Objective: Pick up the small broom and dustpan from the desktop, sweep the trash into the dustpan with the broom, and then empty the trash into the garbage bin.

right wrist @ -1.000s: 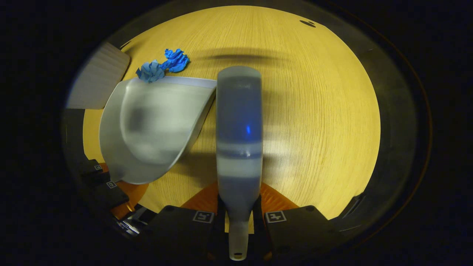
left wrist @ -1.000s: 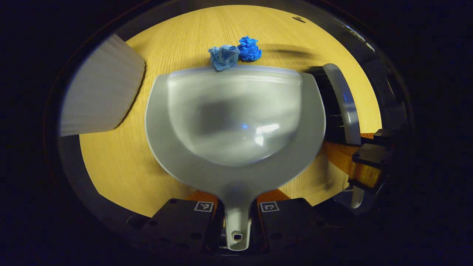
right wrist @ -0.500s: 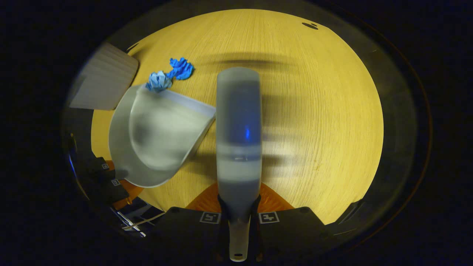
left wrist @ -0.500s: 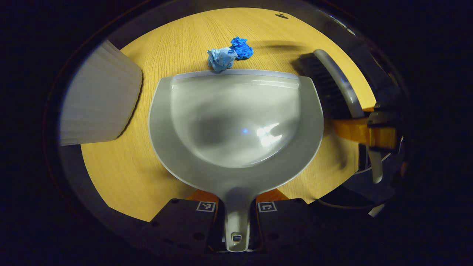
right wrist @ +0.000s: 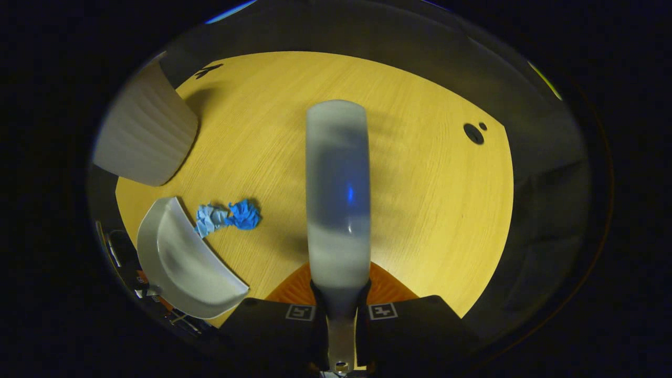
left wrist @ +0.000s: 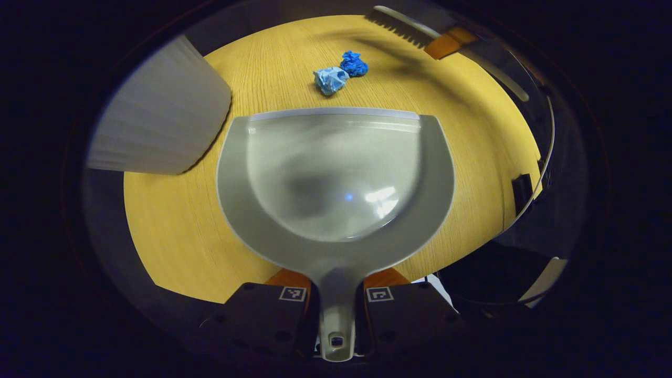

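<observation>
My left gripper (left wrist: 336, 291) is shut on the handle of a grey dustpan (left wrist: 336, 178), whose front lip faces two crumpled paper balls on the wooden table: a pale blue one (left wrist: 330, 80) and a darker blue one (left wrist: 354, 63), a short gap beyond the lip. The broom (left wrist: 401, 26) shows at the far top right of the left gripper view, bristles down, beyond the paper. In the right gripper view, my right gripper (right wrist: 340, 310) is shut on the broom (right wrist: 338, 194), its grey back towards me. There the dustpan (right wrist: 181, 262) and the paper balls (right wrist: 228, 216) lie at lower left.
A white ribbed garbage bin (left wrist: 157, 123) stands left of the dustpan, also at upper left in the right gripper view (right wrist: 144, 131). The round table's edge (right wrist: 512, 173) curves close on the right, with two small dark holes (right wrist: 473, 133) near it.
The broom has swung from beside the dustpan's right side to the far side of the paper balls. The dustpan has drawn back a little, opening a gap to the paper.
</observation>
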`<state>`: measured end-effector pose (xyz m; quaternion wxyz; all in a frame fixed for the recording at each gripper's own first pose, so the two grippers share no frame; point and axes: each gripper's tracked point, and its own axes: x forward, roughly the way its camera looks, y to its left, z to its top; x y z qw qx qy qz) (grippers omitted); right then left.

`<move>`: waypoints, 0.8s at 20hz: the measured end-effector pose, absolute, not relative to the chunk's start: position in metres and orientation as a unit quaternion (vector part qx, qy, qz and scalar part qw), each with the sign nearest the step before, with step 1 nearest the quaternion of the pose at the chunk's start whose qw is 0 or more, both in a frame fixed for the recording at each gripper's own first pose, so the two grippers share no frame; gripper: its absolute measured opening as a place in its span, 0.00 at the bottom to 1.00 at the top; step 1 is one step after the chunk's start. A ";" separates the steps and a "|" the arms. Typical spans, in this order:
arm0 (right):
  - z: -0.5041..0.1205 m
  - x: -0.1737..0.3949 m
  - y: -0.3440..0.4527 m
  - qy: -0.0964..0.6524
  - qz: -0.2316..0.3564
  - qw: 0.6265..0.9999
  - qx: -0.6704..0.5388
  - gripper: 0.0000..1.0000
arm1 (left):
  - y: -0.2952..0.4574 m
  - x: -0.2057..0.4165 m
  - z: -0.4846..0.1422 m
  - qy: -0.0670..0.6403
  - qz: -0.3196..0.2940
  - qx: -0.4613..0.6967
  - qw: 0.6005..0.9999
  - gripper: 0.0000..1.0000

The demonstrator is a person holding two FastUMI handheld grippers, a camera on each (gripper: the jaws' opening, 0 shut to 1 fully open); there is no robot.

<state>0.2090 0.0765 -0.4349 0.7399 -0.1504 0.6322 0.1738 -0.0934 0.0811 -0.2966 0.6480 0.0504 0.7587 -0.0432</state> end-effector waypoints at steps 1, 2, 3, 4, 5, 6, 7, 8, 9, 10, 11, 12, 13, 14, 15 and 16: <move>-0.444 0.218 0.080 0.625 0.182 0.738 -0.177 0.22 | 0.079 -0.098 -0.299 0.760 -0.040 0.045 0.647 0.25; -0.453 0.224 0.086 0.618 0.192 0.734 -0.206 0.22 | 0.075 -0.100 -0.302 0.760 -0.042 0.038 0.648 0.25; -0.458 0.230 0.089 0.609 0.204 0.729 -0.237 0.22 | 0.073 -0.102 -0.302 0.759 -0.044 0.031 0.648 0.25; -0.462 0.235 0.091 0.598 0.209 0.726 -0.268 0.22 | 0.073 -0.103 -0.303 0.762 -0.046 0.028 0.646 0.25; -0.465 0.238 0.095 0.591 0.212 0.722 -0.291 0.22 | 0.077 -0.103 -0.305 0.763 -0.046 0.032 0.644 0.25; -0.470 0.235 0.101 0.590 0.216 0.714 -0.308 0.22 | 0.080 -0.103 -0.308 0.763 -0.049 0.039 0.644 0.25; -0.476 0.229 0.106 0.592 0.224 0.702 -0.326 0.22 | 0.081 -0.102 -0.308 0.760 -0.051 0.039 0.646 0.25; -0.479 0.224 0.107 0.592 0.231 0.685 -0.355 0.22 | 0.083 -0.102 -0.309 0.760 -0.052 0.048 0.647 0.25; -0.477 0.229 0.113 0.570 0.237 0.684 -0.388 0.22 | 0.084 -0.099 -0.307 0.757 -0.057 0.048 0.649 0.25; -0.479 0.226 0.119 0.559 0.251 0.675 -0.411 0.22 | 0.084 -0.101 -0.307 0.757 -0.059 0.045 0.649 0.26; -0.478 0.224 0.120 0.547 0.257 0.662 -0.443 0.21 | 0.084 -0.101 -0.307 0.756 -0.063 0.044 0.650 0.25; -0.478 0.220 0.122 0.536 0.267 0.650 -0.468 0.22 | 0.085 -0.100 -0.308 0.754 -0.067 0.044 0.652 0.25; -0.477 0.217 0.124 0.527 0.276 0.641 -0.486 0.22 | 0.085 -0.101 -0.309 0.753 -0.070 0.046 0.653 0.25; -0.476 0.211 0.128 0.519 0.289 0.633 -0.496 0.22 | 0.085 -0.100 -0.309 0.751 -0.072 0.050 0.655 0.25; -0.474 0.203 0.131 0.514 0.308 0.625 -0.501 0.22 | 0.085 -0.102 -0.309 0.750 -0.069 0.055 0.656 0.25; -0.471 0.194 0.132 0.510 0.329 0.612 -0.507 0.22 | 0.085 -0.103 -0.309 0.747 -0.068 0.065 0.658 0.25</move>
